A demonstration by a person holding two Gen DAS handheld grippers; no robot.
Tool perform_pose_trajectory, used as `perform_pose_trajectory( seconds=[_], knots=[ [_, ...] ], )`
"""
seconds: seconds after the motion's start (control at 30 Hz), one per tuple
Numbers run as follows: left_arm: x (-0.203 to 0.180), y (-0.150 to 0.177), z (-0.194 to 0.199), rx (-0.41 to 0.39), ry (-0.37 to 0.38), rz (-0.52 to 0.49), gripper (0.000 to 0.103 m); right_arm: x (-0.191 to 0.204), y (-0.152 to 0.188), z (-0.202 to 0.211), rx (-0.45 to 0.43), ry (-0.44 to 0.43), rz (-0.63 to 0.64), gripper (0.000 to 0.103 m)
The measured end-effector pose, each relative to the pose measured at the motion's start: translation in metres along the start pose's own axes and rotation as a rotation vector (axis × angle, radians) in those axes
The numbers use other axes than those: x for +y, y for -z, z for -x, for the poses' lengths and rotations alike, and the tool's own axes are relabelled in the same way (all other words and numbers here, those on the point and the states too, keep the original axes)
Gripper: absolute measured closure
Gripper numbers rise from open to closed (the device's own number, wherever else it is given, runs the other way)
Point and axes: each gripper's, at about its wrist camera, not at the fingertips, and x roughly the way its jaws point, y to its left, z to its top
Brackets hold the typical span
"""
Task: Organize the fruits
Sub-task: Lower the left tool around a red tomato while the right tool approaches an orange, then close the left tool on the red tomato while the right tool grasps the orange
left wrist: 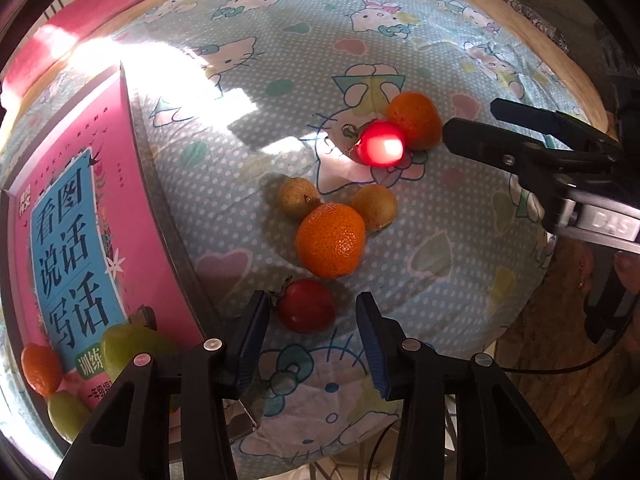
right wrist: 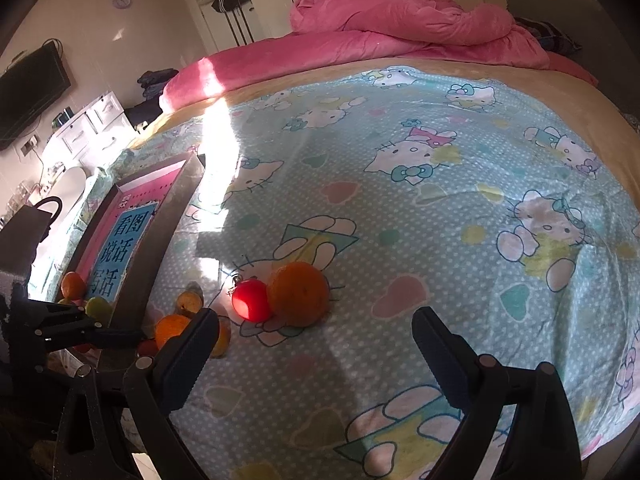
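In the left wrist view my left gripper [left wrist: 312, 296] points down at the bed, and a dark red tomato [left wrist: 306, 306] lies between its blue pads [left wrist: 256, 332]. A gap shows on the tomato's right side, so the pads do not press it. Just beyond lie a large orange [left wrist: 332, 240] and two brownish-yellow fruits [left wrist: 298, 202]. Farther off a sunlit red tomato [left wrist: 380, 144] touches a second orange [left wrist: 414, 120]. My right gripper [right wrist: 314, 318] stands wide open and empty, a little short of that orange [right wrist: 298, 294] and tomato [right wrist: 250, 300].
A dark-rimmed tray [left wrist: 168, 200] with a pink book in it lies at the left and holds green fruits [left wrist: 124, 344] and a small orange [left wrist: 40, 368]. The cat-print sheet [right wrist: 400, 208] covers the bed, with a pink quilt [right wrist: 400, 12] heaped at the far end.
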Motion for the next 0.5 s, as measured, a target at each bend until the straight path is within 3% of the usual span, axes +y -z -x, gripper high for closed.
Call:
perform_pose_trajectory(
  seconds=[0.17, 0.3, 0.5],
  knots=[
    [0.002, -0.001, 0.0, -0.011, 0.004, 0.006, 0.064, -0.006, -0.002, -0.016, 0.038, -0.01, -0.002, 0.025],
    [0.004, -0.001, -0.002, -0.006, 0.0, 0.007, 0.065, -0.009, -0.005, -0.022, 0.04, -0.037, -0.015, 0.029],
    [0.003, -0.001, -0.006, -0.005, 0.013, 0.006, 0.069, -0.006, -0.007, -0.034, 0.062, -0.08, -0.023, 0.043]
  ],
)
